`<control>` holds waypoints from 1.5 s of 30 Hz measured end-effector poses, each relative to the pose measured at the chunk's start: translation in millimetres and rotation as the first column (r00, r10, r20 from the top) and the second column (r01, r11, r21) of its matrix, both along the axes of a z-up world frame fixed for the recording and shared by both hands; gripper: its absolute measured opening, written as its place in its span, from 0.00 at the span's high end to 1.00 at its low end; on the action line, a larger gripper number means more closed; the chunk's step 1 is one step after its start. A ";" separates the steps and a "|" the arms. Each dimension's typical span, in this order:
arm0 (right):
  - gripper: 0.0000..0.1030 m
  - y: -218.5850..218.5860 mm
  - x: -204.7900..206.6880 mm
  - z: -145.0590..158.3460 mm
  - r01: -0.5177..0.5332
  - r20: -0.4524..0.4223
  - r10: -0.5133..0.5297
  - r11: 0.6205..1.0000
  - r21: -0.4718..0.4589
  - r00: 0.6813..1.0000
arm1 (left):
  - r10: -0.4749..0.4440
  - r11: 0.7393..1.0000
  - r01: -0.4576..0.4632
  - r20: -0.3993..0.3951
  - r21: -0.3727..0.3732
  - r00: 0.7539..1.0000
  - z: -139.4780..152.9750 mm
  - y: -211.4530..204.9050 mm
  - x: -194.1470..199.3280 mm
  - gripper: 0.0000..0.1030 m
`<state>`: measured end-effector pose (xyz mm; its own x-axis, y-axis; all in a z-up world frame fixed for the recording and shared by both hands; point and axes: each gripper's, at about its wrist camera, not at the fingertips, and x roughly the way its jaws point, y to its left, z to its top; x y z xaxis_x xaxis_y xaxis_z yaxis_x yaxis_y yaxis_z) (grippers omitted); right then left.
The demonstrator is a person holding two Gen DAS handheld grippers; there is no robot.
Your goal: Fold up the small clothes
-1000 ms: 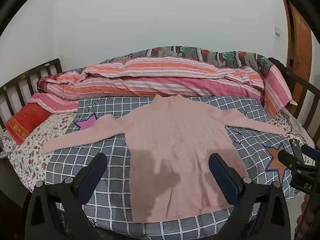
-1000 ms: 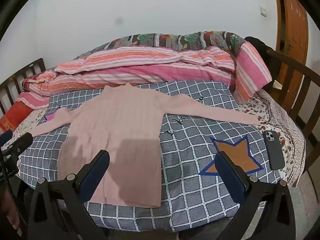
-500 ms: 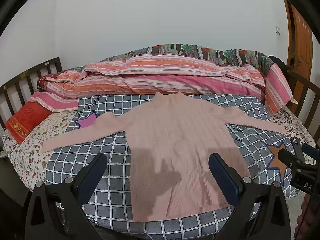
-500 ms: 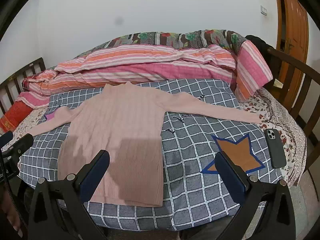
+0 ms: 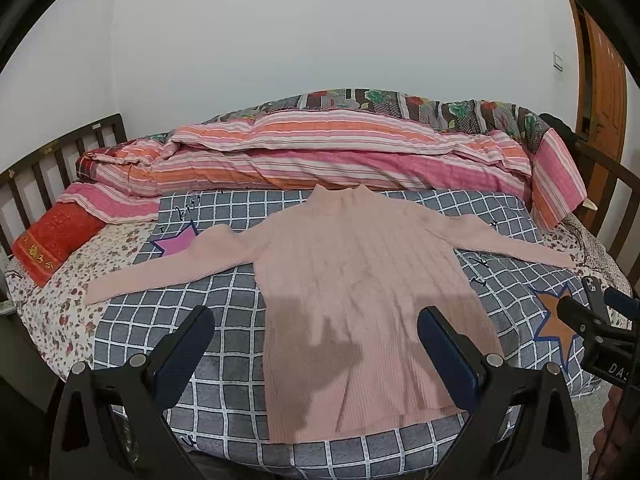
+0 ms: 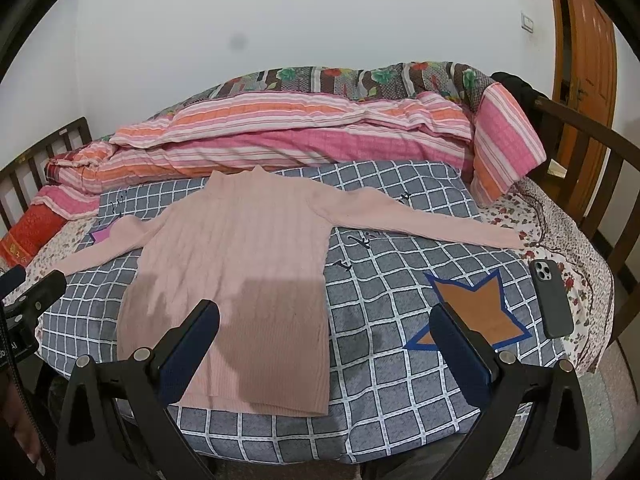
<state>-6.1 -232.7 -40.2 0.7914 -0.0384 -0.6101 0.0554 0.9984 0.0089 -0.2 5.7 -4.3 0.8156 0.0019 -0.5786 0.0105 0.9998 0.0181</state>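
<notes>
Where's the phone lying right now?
In the right wrist view the phone lies face down near the bed's right edge, on the floral sheet beside the orange star, just below the pink sweater's outstretched sleeve cuff.

A grey checked blanket (image 6: 400, 380) covers the bed (image 6: 568, 240). Striped pink quilts (image 6: 280, 136) are heaped behind; a dark phone (image 6: 552, 300) lies at its right edge. A red cushion (image 5: 52, 240) sits left.

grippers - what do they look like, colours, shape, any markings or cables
Both the left gripper and the right gripper have black frames with silver screw heads and two long jaws faced with dark blue textured pads. White letters mark each body as seen from the other's camera, partly cut off. A thin dark cable hangs beside the left gripper.
</notes>
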 end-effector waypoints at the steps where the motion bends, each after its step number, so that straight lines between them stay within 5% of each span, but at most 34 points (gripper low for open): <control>1: 0.00 -0.1 0.0 0.1 0.001 0.000 -0.001 1.000 -0.001 1.000 | 0.001 1.000 -0.001 0.001 0.000 1.000 0.1 0.6 0.2 0.01; 45: 0.00 2.5 -7.1 3.6 -0.015 0.023 0.015 1.000 0.006 1.000 | 0.014 1.000 -0.014 0.000 0.001 1.000 16.0 1.0 -1.1 0.00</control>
